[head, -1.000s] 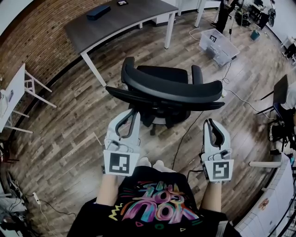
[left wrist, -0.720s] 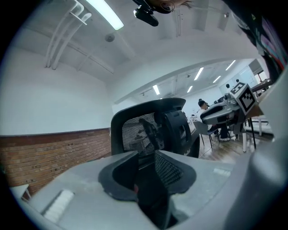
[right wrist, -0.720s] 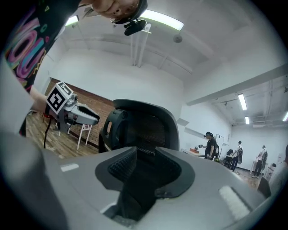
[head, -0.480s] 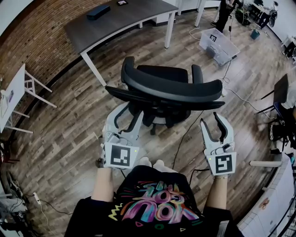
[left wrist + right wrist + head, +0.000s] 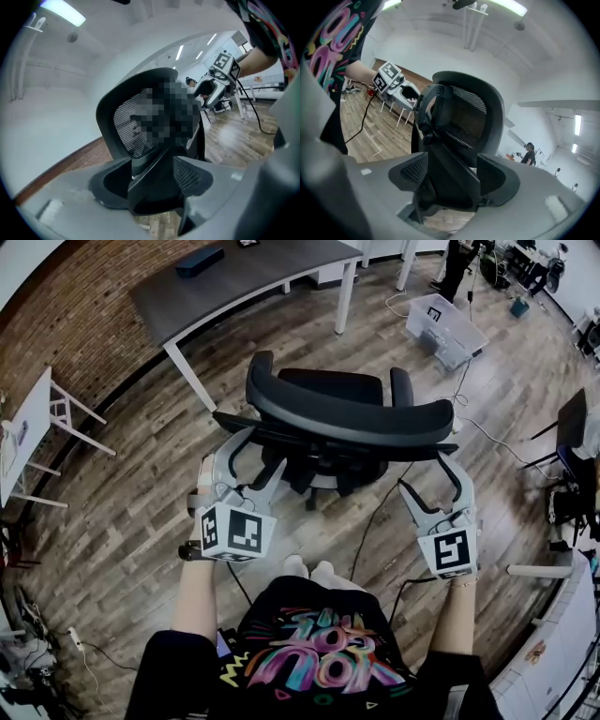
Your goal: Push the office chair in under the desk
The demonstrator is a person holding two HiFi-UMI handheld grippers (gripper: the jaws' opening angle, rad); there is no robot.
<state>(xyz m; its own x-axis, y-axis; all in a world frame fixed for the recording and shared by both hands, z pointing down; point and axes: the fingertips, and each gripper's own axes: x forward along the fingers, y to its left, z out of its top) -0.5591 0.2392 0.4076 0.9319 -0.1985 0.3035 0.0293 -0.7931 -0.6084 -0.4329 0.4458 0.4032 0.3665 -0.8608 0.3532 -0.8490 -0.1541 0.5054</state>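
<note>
1. Office chair (image 5: 347,418) stands on the wooden floor (image 5: 122,502), out from the worktop (image 5: 244,277). Its backrest is toward the person and its seat faces the worktop's front edge.
2. Open floor lies between the seat and that edge. The bay between the near white leg (image 5: 187,376) and the far white leg (image 5: 344,301) is open. The near leg stands just ahead of the chair's left armrest.
3. To the right, a clear plastic bin (image 5: 442,329) sits well apart from the chair. A cable (image 5: 370,521) runs over the floor behind the chair's base.
4. Left gripper (image 5: 251,454) is at the backrest's left end. Its jaws have just been opening and stand wide apart, released, with a black bar of the chair frame between them.
5. Right gripper (image 5: 433,476) is at the backrest's right end. Its jaws have likewise just been opening and stand released, straddling the frame bar on that side.
6. The seat and backrest cover most of the chair's base and wheels in the head view.
7. The worktop's far side is cut off at the top edge, where a dark box (image 5: 199,261) lies on it.
8. In the left gripper view a mosaic patch covers part of the mesh back.
</note>
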